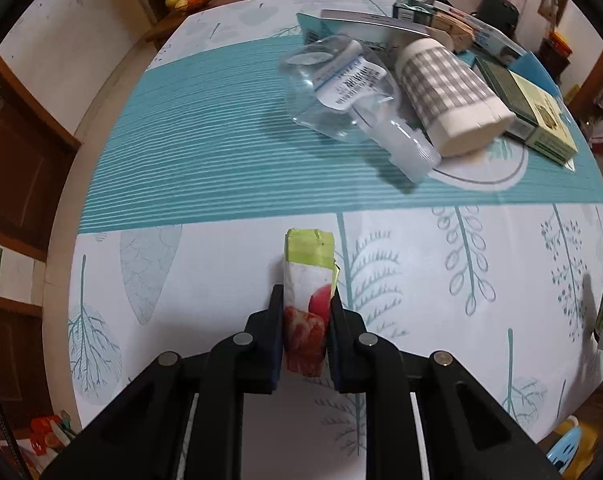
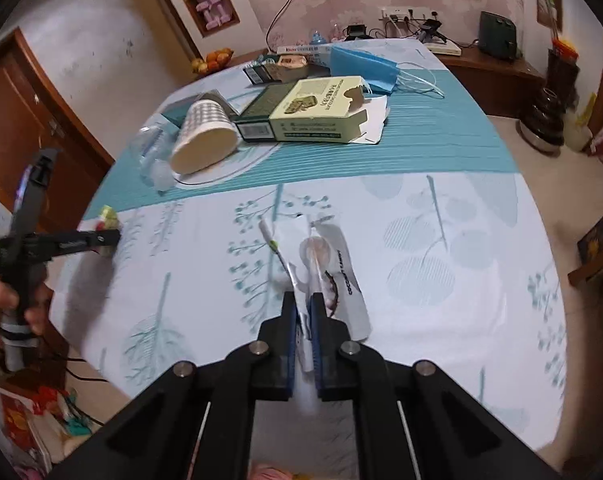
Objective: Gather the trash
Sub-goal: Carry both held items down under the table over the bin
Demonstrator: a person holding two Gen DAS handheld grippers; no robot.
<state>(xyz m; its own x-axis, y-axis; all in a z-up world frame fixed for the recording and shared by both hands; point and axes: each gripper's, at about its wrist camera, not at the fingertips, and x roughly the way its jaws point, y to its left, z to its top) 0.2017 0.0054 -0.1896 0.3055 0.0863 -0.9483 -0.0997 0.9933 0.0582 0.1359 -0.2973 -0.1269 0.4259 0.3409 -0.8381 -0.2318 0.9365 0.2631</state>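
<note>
We've got left gripper [image 1: 306, 300] clamped on the green-and-white fruit-print carton [image 1: 307, 300], right gripper [image 2: 301, 312] pinching the white crinkled plastic wrapper [image 2: 333, 276] over the leaf-print tablecloth [image 1: 461, 280]. Wrapper's thin and floppy, so it may slip out.

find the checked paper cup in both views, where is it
Left wrist view: checked paper cup lies on its side at upper right, against the clear plastic bottle.
Right wrist view: same cup at upper left, open mouth toward the camera.
Shared landmark: the green box beside it.
</note>
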